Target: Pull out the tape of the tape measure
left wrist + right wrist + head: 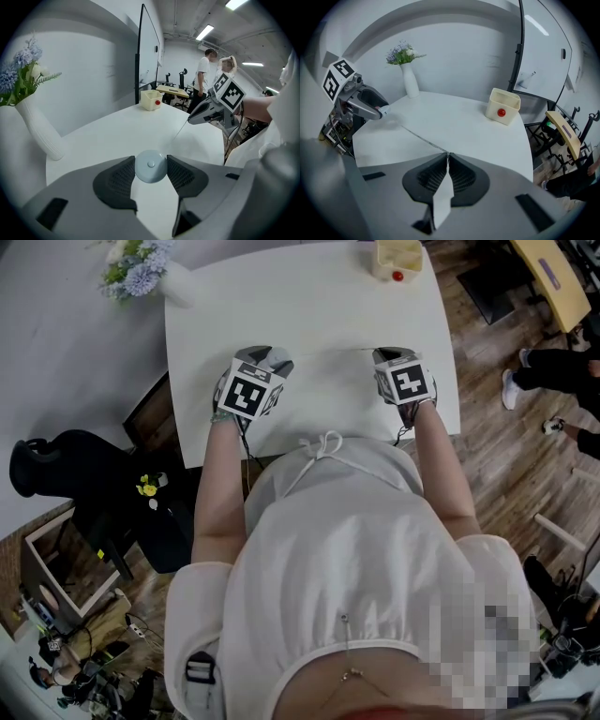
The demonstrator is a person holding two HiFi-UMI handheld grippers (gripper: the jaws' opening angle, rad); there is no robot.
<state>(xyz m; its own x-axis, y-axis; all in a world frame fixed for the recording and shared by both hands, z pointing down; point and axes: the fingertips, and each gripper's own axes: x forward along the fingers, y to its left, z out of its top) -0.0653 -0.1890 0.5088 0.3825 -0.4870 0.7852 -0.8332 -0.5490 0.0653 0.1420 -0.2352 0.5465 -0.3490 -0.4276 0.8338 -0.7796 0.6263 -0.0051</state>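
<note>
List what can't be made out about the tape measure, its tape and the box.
- Tape measure: hidden under the left gripper in the head view; left gripper view shows only its round face.
- Tape: markings too fine in every view; tip hidden inside the right gripper's shut jaws.
- Box: contents hidden by its walls in both gripper views; head view's top edge cuts it.
</note>
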